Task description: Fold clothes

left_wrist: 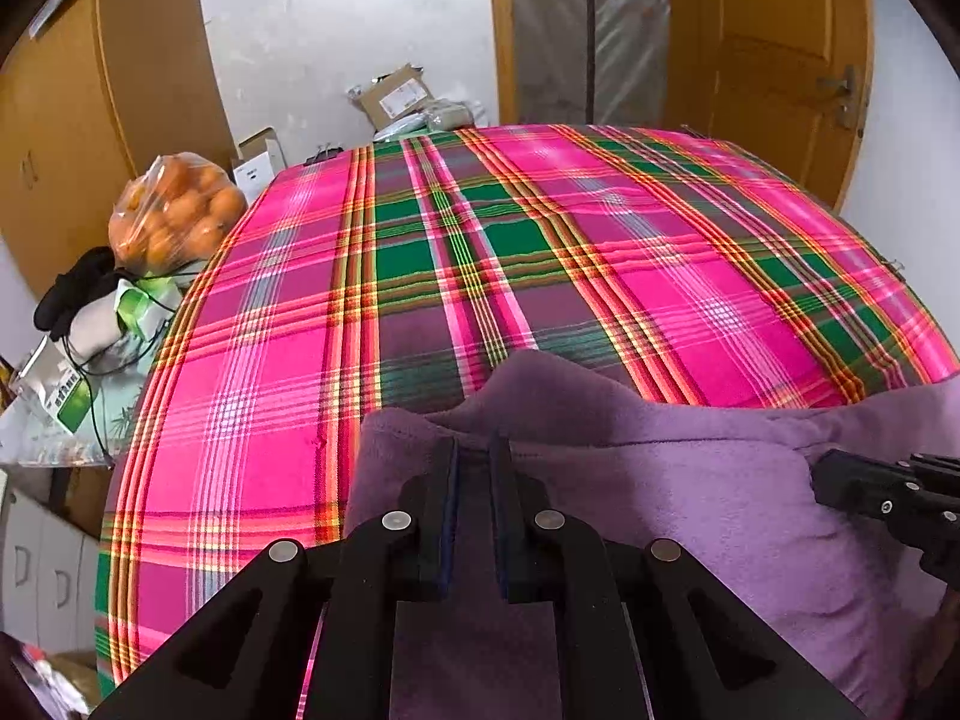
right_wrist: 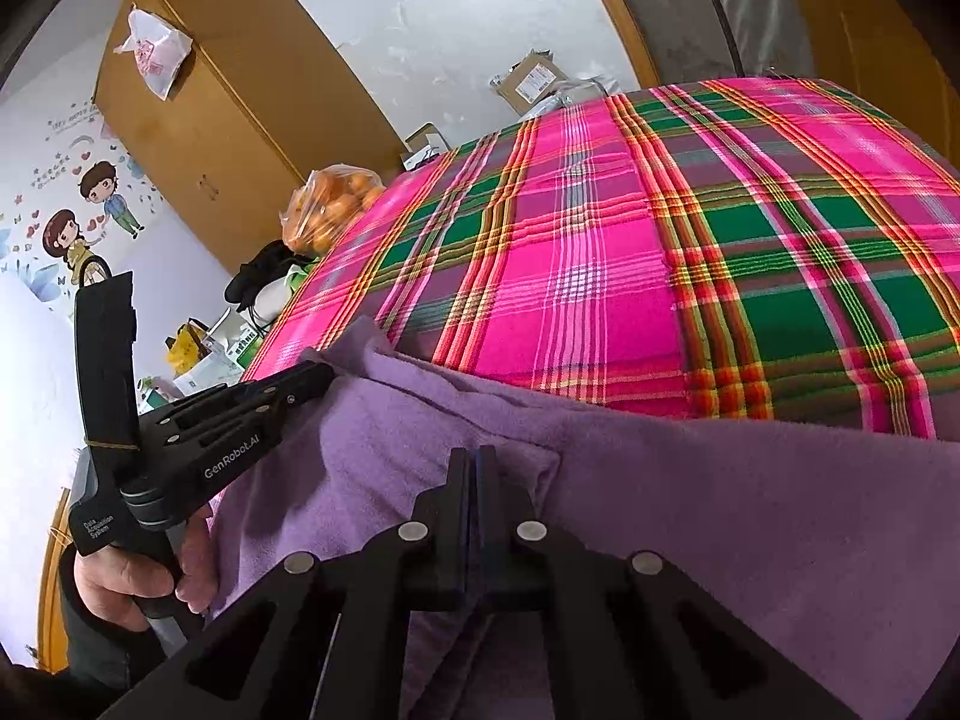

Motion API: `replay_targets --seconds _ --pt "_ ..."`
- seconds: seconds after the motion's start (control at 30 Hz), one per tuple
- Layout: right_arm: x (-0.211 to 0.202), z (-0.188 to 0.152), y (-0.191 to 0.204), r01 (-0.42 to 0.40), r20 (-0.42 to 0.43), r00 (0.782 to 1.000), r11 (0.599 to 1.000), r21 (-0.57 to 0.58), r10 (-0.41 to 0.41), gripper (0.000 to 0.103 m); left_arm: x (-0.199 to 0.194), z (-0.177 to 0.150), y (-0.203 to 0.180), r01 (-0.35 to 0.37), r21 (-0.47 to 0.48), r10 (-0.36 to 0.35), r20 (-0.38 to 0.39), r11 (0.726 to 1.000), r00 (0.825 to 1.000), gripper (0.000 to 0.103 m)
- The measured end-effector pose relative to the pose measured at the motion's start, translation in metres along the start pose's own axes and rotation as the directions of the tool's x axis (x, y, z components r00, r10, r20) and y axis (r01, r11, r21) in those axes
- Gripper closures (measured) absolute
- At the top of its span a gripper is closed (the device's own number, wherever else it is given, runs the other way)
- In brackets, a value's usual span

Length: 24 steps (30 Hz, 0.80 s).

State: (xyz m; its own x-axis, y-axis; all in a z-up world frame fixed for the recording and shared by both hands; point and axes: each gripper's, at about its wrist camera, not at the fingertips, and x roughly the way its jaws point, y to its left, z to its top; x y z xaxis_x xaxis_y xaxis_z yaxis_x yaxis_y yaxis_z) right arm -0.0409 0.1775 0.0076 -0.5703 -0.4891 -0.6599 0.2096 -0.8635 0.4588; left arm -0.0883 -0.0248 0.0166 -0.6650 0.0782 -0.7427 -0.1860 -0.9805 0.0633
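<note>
You hold a soft purple fleece garment (left_wrist: 690, 498) at the near edge of a desk spread with a bright pink, green and orange plaid cloth (left_wrist: 540, 252), a gripper in each hand set into the fabric's far hem. Your left gripper (left_wrist: 475, 453) stands narrow, its dark pads drawn in on a ridge of the fleece that rises between them; your right gripper (right_wrist: 477, 457) is fully pressed together, with a thin fold of the same garment pinched at its tips. Seen from the right wrist, your left hand (right_wrist: 135, 576) grips the tool's handle beside the desk's edge, and the two grippers sit near each other along one hem, apart but in line. The garment lies bunched toward you, and most of the plaid cloth beyond it is bare. Off the far left side of the desk rest a clear plastic bag of oranges (left_wrist: 177, 213) and a jumble of small boxes and black cables (left_wrist: 90, 324).

The step in hand looks like the opening grasp: both corners taken, nothing yet folded. Your next move likely calls for lifting both grippers together, keeping the hem taut between them, and carrying it out over the open plaid to spread it flat. Uneven pull may let the fleece slip from the narrower pinch.
</note>
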Motion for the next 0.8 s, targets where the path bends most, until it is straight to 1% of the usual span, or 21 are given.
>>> replay_targets --seconds 0.23,0.33,0.4,0.47,0.57,0.67,0.8 --pt "0.000 0.000 0.000 -0.003 0.000 1.000 1.000 0.007 0.003 0.103 0.000 0.001 -0.004 -0.017 0.011 0.017 -0.002 1.000 1.000 0.093" --pt "-0.003 -0.001 0.002 0.005 0.008 1.000 1.000 -0.003 -0.005 0.103 -0.012 -0.002 -0.007 -0.028 0.011 0.028 0.001 1.000 1.000 0.093" --pt "-0.011 -0.004 0.007 0.031 0.028 0.999 0.999 -0.033 -0.030 0.101 -0.026 -0.006 -0.013 -0.046 0.021 0.045 0.021 0.999 0.999 0.093" --pt "-0.019 -0.008 0.009 0.036 0.042 0.999 0.998 -0.045 -0.034 0.098 -0.038 -0.011 -0.022 -0.087 0.039 0.085 0.045 0.995 0.995 0.093" --pt "-0.033 -0.015 0.008 0.043 0.064 0.997 0.998 -0.049 -0.040 0.098 -0.058 -0.018 -0.041 -0.157 0.072 0.149 0.103 0.985 0.983 0.093" --pt "-0.046 -0.022 0.003 0.053 0.083 0.995 0.998 -0.039 -0.050 0.097 -0.075 -0.023 -0.059 -0.187 0.096 0.171 0.156 0.978 0.973 0.093" --pt "-0.061 -0.031 -0.007 0.065 0.096 0.993 0.998 -0.017 -0.063 0.097 -0.086 -0.027 -0.074 -0.167 0.119 0.145 0.177 0.979 0.974 0.092"
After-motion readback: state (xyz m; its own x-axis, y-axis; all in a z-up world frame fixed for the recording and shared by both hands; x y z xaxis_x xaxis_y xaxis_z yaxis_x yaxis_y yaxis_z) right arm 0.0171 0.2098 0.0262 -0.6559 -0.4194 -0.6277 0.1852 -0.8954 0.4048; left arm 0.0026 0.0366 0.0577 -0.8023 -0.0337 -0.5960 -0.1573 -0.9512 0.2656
